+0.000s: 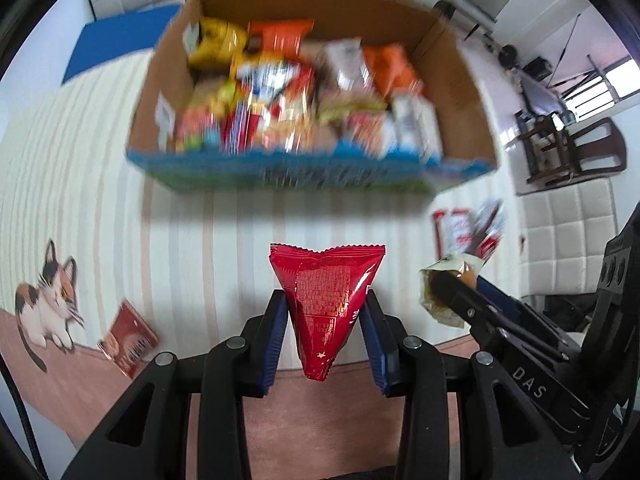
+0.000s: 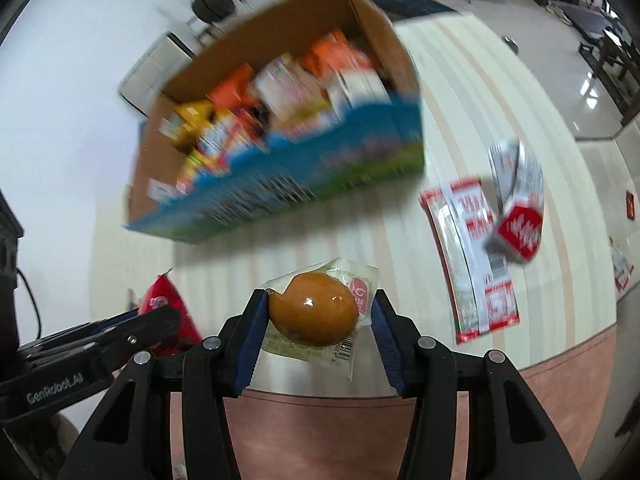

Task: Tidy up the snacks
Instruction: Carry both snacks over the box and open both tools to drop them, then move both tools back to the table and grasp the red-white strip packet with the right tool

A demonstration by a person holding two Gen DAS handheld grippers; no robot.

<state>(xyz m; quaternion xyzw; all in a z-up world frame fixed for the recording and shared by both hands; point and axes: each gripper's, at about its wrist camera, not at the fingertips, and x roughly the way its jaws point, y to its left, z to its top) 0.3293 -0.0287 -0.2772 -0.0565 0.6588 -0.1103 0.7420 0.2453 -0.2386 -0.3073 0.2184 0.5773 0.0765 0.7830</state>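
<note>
A lived-in home room: striped rug with a cat picture, wooden chair, padded stools, barbell weights on shiny tile.

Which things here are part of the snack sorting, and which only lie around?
Part of the job:
- red packet in left gripper
- wrapped egg in right gripper
- cardboard box of snacks
- loose packets on the table

Lying about:
- wooden chair
- barbell

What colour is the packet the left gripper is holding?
Red, with small pale print on it. The packet shows best in the left wrist view, pinched in the left gripper.
</note>
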